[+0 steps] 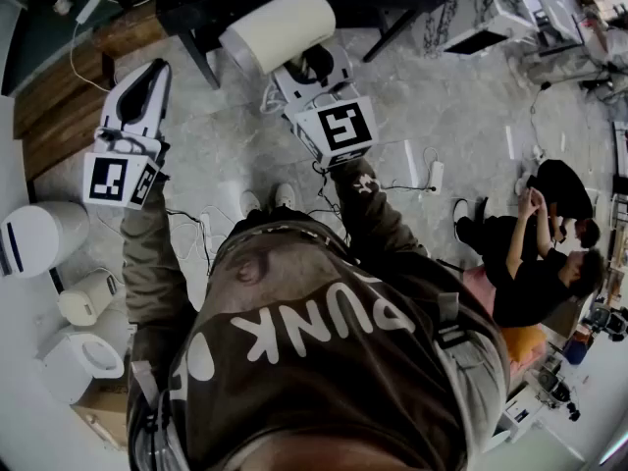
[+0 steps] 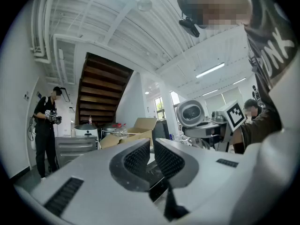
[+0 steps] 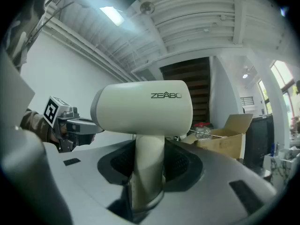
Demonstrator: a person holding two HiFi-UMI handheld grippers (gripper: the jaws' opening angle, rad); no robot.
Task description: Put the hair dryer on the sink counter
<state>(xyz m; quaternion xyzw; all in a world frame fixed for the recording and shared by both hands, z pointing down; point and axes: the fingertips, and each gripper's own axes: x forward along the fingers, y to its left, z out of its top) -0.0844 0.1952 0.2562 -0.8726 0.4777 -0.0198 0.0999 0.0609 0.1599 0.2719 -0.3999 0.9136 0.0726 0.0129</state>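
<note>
Both arms reach forward, grippers level: right gripper (image 3: 149,165) clamped on the handle of the hair dryer (image 3: 140,108), left gripper (image 2: 150,157) empty, jaws together.

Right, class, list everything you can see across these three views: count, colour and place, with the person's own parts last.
hair dryer: one, cream, handle up between the right gripper's jaws
cardboard box: one, brown, open, behind the dryer
staircase: one, dark brown, background
standing person: one, in black, left of the staircase
other people: two, in black, low at the head view's right
white containers: about three, floor at the head view's left
left gripper: one, white and black, jaws close together, empty
right gripper: one, white and black, jaws shut on the hair dryer
</note>
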